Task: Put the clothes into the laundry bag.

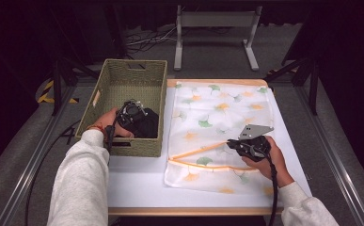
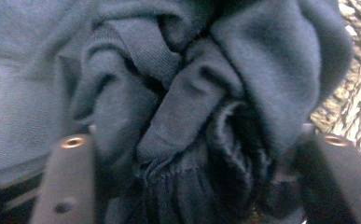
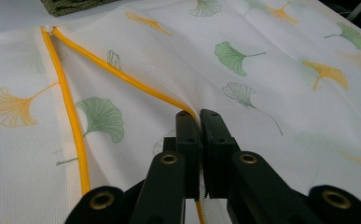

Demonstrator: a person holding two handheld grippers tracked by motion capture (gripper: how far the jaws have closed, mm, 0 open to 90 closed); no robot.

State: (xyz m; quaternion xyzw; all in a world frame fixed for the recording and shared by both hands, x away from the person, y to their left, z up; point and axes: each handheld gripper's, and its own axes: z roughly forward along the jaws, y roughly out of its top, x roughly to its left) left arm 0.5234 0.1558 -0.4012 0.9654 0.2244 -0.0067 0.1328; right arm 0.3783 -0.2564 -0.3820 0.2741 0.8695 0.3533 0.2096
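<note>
My left gripper [image 1: 131,111] is down inside the woven basket [image 1: 105,87], which sits at the left of the table [image 1: 137,181], just beside the mesh bag. Its jaws stand wide apart on either side of a bunched dark blue garment [image 2: 178,107]. The crumpled folds of cloth fill the gap between them, but I cannot say that they press on it. In the high view the garment [image 1: 146,125] lies as a dark heap in the near right part of the basket, with my left hand [image 1: 108,123] resting over the near wall.

My right gripper [image 3: 199,116] is over the white mesh bag [image 1: 217,110] printed with green and orange ginkgo leaves, which is spread flat across the right half of the table. Here my jaws are pinched together on the bag's orange-trimmed edge [image 3: 122,77], clamping a thin layer of mesh between the pads. That trim runs leftward from my grip and meets a second orange line at a corner toward the basket, so the bag's mouth gapes as a narrow wedge. My right hand [image 1: 269,157] sits near the bag's near right side.
</note>
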